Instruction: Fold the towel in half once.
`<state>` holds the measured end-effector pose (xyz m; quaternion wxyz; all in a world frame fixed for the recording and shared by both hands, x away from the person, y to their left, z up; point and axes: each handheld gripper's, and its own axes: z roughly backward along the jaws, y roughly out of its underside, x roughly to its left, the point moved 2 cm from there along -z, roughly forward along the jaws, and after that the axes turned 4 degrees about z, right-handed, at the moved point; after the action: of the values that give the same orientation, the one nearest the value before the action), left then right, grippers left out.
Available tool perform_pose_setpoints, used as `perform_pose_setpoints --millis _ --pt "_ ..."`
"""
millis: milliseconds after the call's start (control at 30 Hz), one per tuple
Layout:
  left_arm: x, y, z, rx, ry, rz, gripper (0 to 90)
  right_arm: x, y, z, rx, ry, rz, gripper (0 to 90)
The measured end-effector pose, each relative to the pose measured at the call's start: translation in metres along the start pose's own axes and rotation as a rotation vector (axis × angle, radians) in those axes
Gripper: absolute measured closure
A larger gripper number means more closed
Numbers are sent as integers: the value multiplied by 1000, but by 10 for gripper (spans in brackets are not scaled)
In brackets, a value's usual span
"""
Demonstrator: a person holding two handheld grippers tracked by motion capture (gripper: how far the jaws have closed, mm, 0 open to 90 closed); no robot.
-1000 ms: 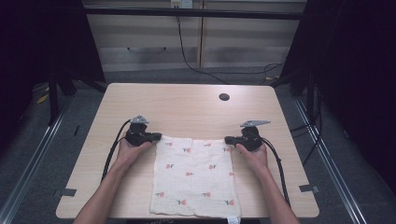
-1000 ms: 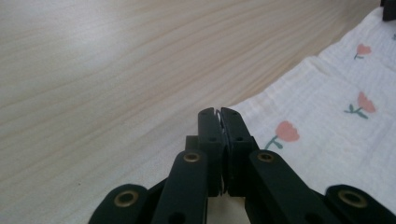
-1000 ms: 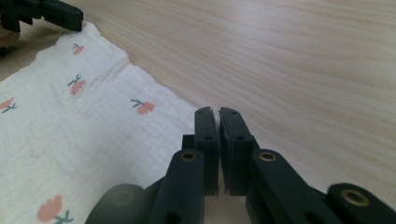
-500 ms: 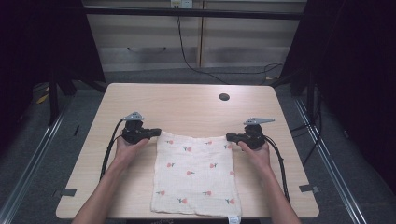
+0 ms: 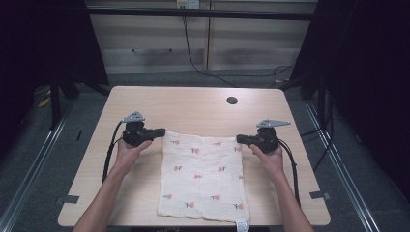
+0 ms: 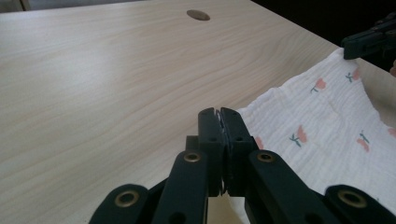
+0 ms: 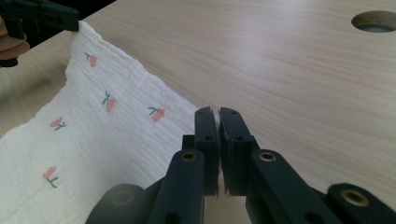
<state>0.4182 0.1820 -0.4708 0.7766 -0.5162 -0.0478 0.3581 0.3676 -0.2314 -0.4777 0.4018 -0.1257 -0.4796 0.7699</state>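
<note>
With my left gripper [image 5: 159,132] and right gripper [image 5: 240,139] each clamped shut on a far corner of the flower-print cloth [image 5: 203,176] lying on the desk [image 5: 193,108], uneven lifting could tug 1 thin corner free.

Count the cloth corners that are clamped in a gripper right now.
2: the cloth's far-left corner in the left gripper, its far-right corner in the right gripper. Both near corners lie free.
</note>
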Motion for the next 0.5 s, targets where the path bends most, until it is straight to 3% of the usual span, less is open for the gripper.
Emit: perform_pose_setpoints --millis 200,400,500 --pt "-5 -6 5 -14 11 -5 883 -1 -7 5 -28 -2 -2 867" --pt "-4 -13 11 -66 23 25 883 -2 -17 5 -46 -8 9 868" --pt "-9 -17 9 -73 27 12 884 -1 -23 4 -58 -11 14 867"
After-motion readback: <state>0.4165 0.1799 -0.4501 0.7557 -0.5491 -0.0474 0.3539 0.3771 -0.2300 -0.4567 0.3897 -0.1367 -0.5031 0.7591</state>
